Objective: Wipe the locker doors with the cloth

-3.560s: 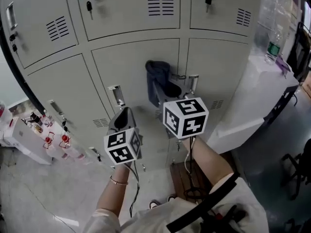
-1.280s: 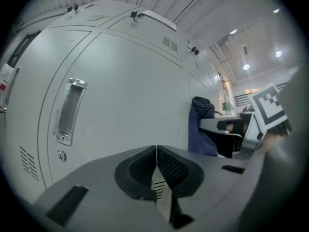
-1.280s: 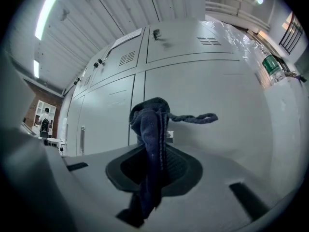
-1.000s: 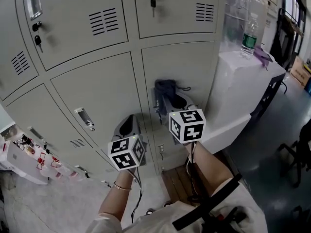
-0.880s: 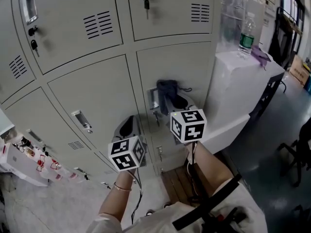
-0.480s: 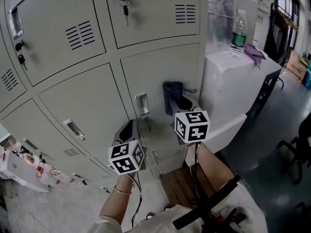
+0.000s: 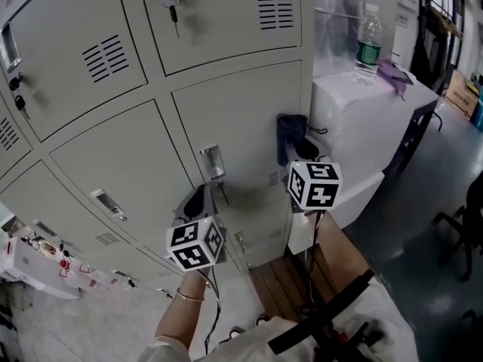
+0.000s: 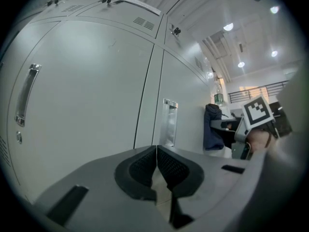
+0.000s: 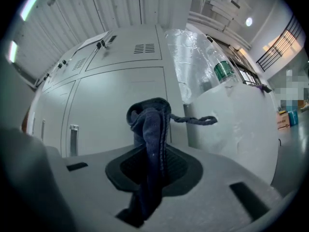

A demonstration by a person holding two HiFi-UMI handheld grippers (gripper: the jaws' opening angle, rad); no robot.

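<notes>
Head view showed the right gripper [image 7: 300,153] raised toward the bank of grey locker doors [image 7: 226,119], its jaws clamped on a dark blue cloth [image 7: 290,133] that stood bunched above them, with a loose thread trailing to the right. The cloth lay at the right edge of the middle-row door, just beside a white cabinet [image 7: 362,119]; whether it pressed on the metal could not be told from any view. The left gripper [image 7: 198,198] hung lower and to the left, in front of the bottom row, its jaws closed together with nothing between them, as its own view confirmed. No streaks, damp patches or dirt marked any door, so how much had been wiped could not be read. Judged from the cloth's place, wiping was under way at the right end, and the many doors to the left and above probably remained. Likely obstructions were the recessed metal handle [image 7: 212,162] on the same door, a key [image 7: 172,6] hanging from the lock above, and the cabinet close against the lockers, which carried a water bottle [image 7: 367,42] and a purple rag [image 7: 394,72].
</notes>
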